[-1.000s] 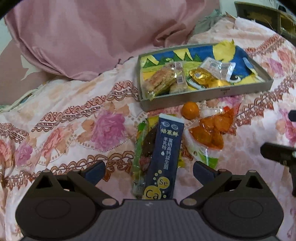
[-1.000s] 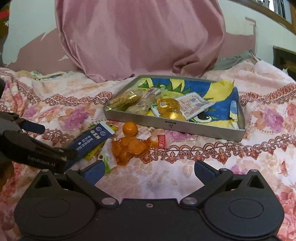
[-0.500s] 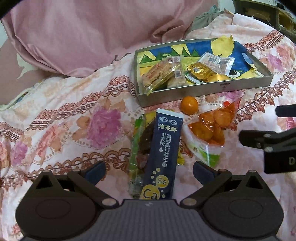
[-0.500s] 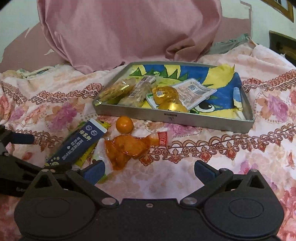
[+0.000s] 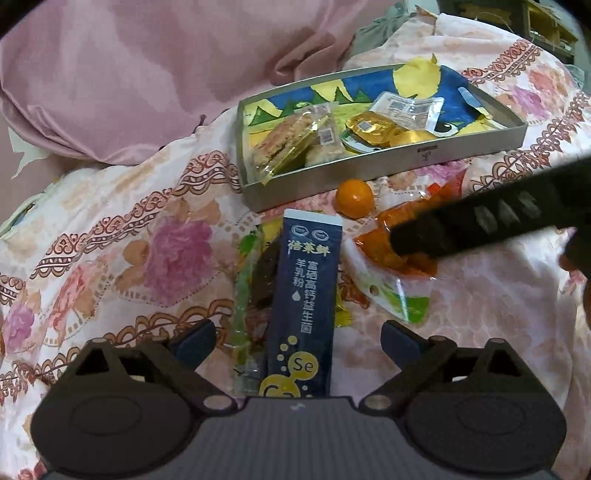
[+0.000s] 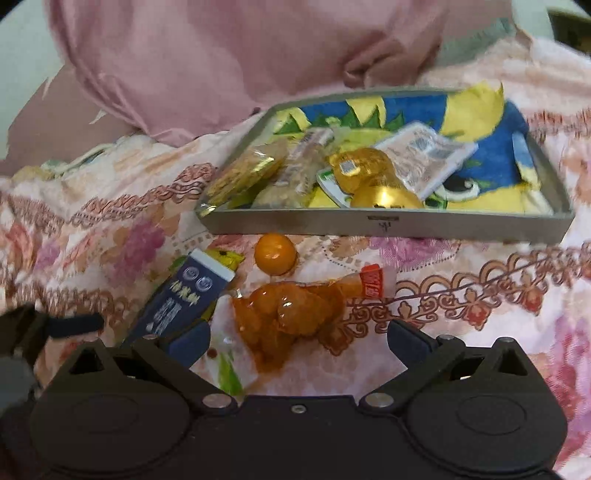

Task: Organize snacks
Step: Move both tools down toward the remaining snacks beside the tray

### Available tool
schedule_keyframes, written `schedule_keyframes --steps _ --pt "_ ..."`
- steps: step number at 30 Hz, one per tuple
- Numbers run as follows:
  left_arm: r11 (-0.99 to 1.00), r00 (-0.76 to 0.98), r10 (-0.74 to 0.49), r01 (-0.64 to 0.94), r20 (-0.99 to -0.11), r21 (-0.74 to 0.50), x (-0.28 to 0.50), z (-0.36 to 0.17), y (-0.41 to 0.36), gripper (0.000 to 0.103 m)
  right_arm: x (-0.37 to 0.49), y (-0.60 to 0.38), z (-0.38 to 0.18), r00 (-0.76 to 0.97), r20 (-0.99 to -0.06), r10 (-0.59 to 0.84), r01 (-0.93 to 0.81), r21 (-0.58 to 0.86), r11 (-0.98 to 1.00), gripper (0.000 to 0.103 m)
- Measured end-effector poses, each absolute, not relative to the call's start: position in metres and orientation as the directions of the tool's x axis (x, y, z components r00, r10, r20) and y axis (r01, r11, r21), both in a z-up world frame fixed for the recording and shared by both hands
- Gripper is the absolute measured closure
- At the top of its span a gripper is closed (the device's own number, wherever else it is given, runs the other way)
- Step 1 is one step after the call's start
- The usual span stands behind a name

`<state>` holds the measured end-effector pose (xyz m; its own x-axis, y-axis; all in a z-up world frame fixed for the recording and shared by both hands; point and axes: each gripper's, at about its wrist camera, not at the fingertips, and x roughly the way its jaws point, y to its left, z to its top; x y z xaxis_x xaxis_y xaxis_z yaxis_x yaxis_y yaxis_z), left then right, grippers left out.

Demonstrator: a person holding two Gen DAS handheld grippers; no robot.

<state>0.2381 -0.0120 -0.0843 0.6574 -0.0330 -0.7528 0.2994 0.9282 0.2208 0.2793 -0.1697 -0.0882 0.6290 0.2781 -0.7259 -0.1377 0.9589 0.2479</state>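
Observation:
A grey metal tray (image 5: 369, 173) (image 6: 406, 223) with a blue and yellow lining holds several wrapped snacks. In front of it on the floral bedspread lie a small orange (image 5: 354, 197) (image 6: 275, 253), a dark blue stick packet (image 5: 304, 299) (image 6: 181, 297) on top of a green packet (image 5: 245, 295), and a clear bag of orange snacks (image 5: 406, 258) (image 6: 291, 317). My left gripper (image 5: 297, 338) is open with the blue packet between its fingers. My right gripper (image 6: 297, 338) is open just over the orange snack bag and crosses the left wrist view from the right.
A pink pillow (image 5: 155, 74) (image 6: 240, 55) lies behind the tray. The bedspread (image 5: 110, 240) spreads out left of the snacks. Dark furniture (image 5: 535, 22) stands at the far right.
Both grippers have moved forward and down toward the loose snacks. The right gripper has come in over the orange snack bag. Both stay open.

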Motion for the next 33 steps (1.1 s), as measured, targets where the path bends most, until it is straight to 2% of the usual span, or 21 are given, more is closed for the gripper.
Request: schedule_keyframes --steps 5,16,20,26,33 --pt "0.934 0.656 -0.046 0.296 -0.754 0.201 0.239 -0.086 -0.010 0.008 0.296 -0.173 -0.100 0.588 -0.746 0.312 -0.066 0.341 0.938 0.008" --pt "0.938 0.660 -0.059 0.294 -0.749 0.185 0.240 -0.086 -0.008 0.020 0.307 -0.161 -0.104 0.607 -0.749 0.264 -0.080 0.274 0.959 0.019" --pt "0.933 0.668 -0.047 0.294 -0.743 0.206 0.239 -0.087 -0.010 0.027 0.305 -0.159 -0.102 0.614 -0.751 0.243 -0.094 0.235 0.967 0.037" --pt "0.941 0.670 -0.060 0.286 -0.740 0.183 0.239 -0.083 -0.006 0.036 0.297 -0.164 -0.101 0.615 -0.751 0.241 -0.086 0.240 0.967 0.038" --pt "0.945 0.668 -0.072 0.283 -0.741 0.164 0.240 -0.082 -0.004 0.037 0.288 -0.173 -0.096 0.522 -0.806 0.280 -0.097 0.270 0.958 0.038"
